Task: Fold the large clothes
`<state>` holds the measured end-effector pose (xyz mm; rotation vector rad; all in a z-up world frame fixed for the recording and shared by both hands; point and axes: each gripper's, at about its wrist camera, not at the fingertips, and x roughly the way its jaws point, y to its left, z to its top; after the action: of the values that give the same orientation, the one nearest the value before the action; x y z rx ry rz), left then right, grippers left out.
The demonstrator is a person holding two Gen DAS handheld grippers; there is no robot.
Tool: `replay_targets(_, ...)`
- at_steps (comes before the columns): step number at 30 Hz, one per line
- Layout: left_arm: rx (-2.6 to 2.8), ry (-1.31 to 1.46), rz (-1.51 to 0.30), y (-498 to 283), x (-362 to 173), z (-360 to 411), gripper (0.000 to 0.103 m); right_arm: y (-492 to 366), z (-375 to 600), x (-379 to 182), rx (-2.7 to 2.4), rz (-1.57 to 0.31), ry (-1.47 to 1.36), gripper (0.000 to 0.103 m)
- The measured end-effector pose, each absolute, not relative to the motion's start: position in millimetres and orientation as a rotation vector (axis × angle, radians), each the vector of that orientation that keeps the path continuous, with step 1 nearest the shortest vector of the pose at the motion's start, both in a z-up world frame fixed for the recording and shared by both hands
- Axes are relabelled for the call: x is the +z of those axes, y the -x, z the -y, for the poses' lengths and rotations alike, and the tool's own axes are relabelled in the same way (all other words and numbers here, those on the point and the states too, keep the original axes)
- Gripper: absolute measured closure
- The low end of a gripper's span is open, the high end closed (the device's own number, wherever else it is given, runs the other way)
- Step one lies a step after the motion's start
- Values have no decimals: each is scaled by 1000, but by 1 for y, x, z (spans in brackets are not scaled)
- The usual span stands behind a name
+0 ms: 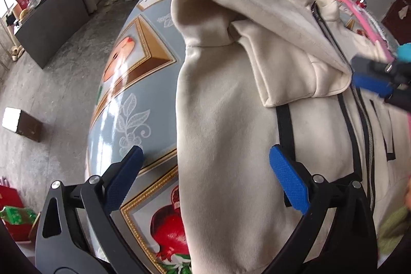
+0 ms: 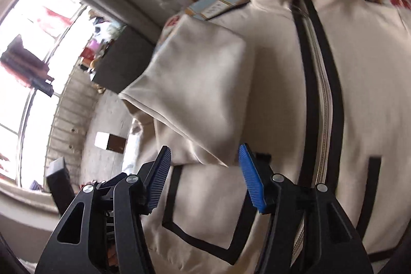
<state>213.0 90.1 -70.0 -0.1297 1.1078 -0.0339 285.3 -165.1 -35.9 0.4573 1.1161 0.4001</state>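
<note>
Surface: patterned tablecloth (image 1: 133, 94), left of frame.
Jacket: cream zip jacket (image 1: 231, 120) spread centre, sleeve (image 2: 200, 84) folded across chest.
Left gripper (image 1: 205, 179): jaws wide, empty.
Right gripper (image 2: 204, 179): half open, nothing pinched.
Tip: flatten sleeve before next fold.

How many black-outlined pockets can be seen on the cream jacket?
2. One pocket lies left of the zipper, below the folded sleeve; the other pocket is right of it, only partly visible.
</note>
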Motion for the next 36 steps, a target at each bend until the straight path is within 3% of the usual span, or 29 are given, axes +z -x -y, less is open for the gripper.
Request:
replay_targets(6, -124, 142, -1065, -213, -64, -93, 8, -269, 142, -50, 312, -1068, -339, 49)
replay_targets(8, -133, 148, -1024, -213, -53, -97, 8, -270, 137, -55, 296, -1046, -267, 68)
replay_targets(10, -137, 156, -983, -216, -44, -99, 8, -273, 127, -56, 269, -1027, -150, 97)
replay_targets(11, -139, 159, -968, -220, -39, -102, 8, -275, 124, -50, 259, -1015, -104, 98)
replay_targets(14, -124, 138, -952, -230, -30, -105, 8, -279, 117, -4, 188, -895, 138, 98)
replay_targets(18, -84, 122, -934, -237, -17, -110, 8, -287, 87, 94, 19, -569, 687, 98)
replay_targets(20, -55, 126, -928, -238, -12, -115, 8, -282, 69, 122, 29, -467, 867, 98)
replay_targets(23, -11, 132, -932, -238, -11, -120, 8, -262, 43, 129, 148, -462, 1025, 98)
replay_targets(28, 10, 111, -974, -234, -25, -123, 8, -214, 58, 34, 395, -811, 992, 98)
replay_targets(29, 6, 102, -981, -233, -27, -122, 8, -205, 68, 13, 414, -867, 962, 94)
replay_targets(30, 1, 85, -990, -233, -30, -121, 8, -195, 81, -6, 430, -927, 904, 84)
replay_targets(31, -4, 72, -994, -232, -32, -119, 8, -190, 90, -14, 435, -967, 852, 76)
replay_targets(35, -22, 33, -1003, -236, -37, -108, 8, -177, 148, -8, 454, -1076, 410, 72)
replay_targets(36, -24, 29, -1004, -239, -38, -105, 8, -176, 163, 1, 449, -1067, 300, 66)
